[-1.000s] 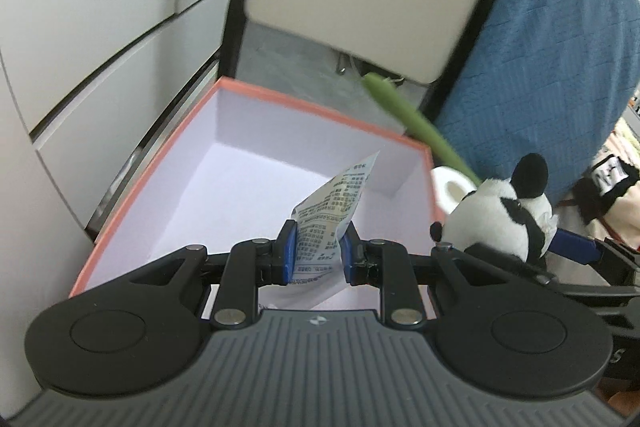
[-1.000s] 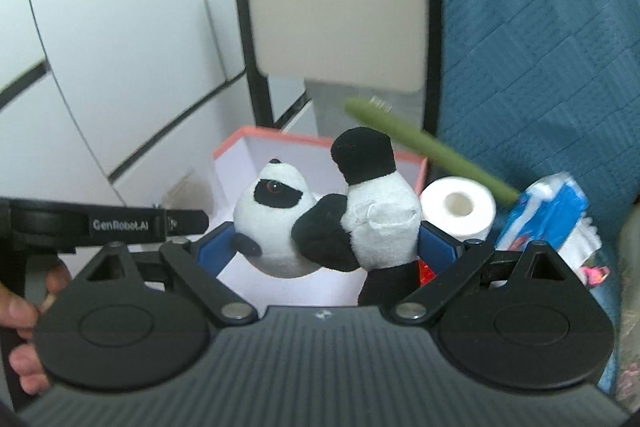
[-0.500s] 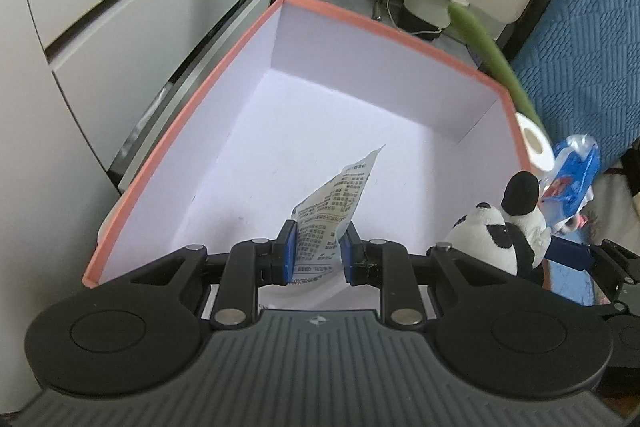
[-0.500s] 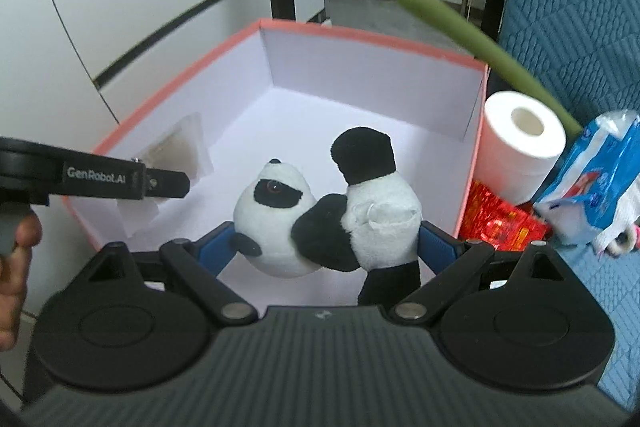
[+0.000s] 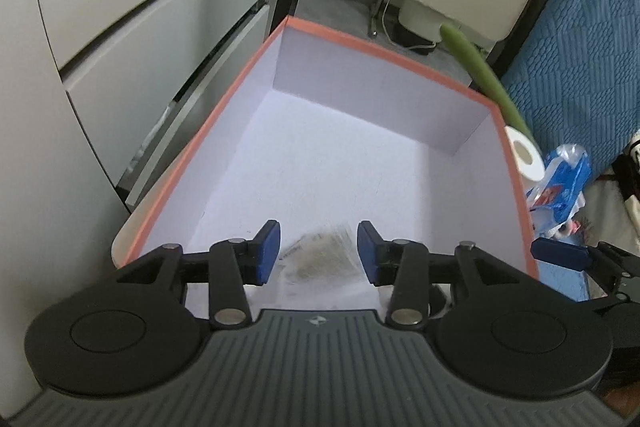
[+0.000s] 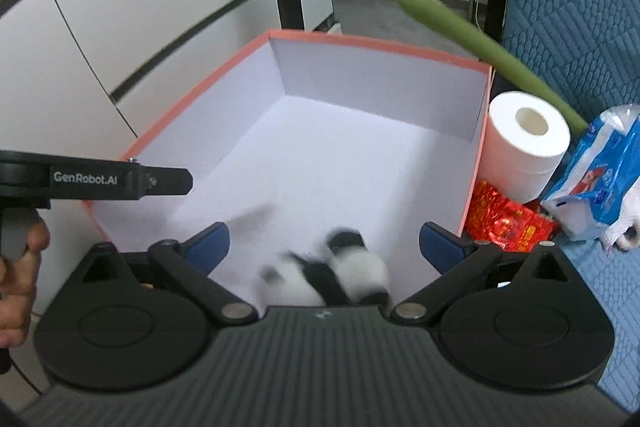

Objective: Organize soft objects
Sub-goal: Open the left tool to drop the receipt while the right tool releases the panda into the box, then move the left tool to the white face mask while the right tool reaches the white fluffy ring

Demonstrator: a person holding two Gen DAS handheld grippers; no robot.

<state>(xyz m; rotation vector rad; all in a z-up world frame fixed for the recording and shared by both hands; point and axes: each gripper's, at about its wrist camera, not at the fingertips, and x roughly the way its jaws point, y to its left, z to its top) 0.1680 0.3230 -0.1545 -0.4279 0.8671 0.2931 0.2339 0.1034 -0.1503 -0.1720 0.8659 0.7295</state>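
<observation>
An orange-rimmed box (image 5: 384, 53) with a white inside fills both views. My left gripper (image 5: 318, 253) hangs over its near end, jaws opening. A printed packet (image 5: 320, 259), blurred, sits below the gap, clear of both pads. My right gripper (image 6: 324, 245) stands wide over the same box (image 6: 380, 45), jaws still opening. A plush panda (image 6: 344, 275), blurred, is inside the box under the gripper and touches neither pad. A finger of the left gripper (image 6: 160, 181) reaches in from the left of the right wrist view, held by a hand (image 6: 16, 267).
To the right of the box stand a toilet roll (image 6: 524, 143), a blue tissue pack (image 6: 600, 171) and a red packet (image 6: 504, 223) on a blue quilted cover (image 6: 580, 7). A long green thing (image 6: 480, 39) leans behind them. White cabinet panels (image 5: 140, 27) close the left side.
Both grippers came down toward the box and opened. The printed packet left the left jaws and the panda left the right jaws; both are now down in the box.
</observation>
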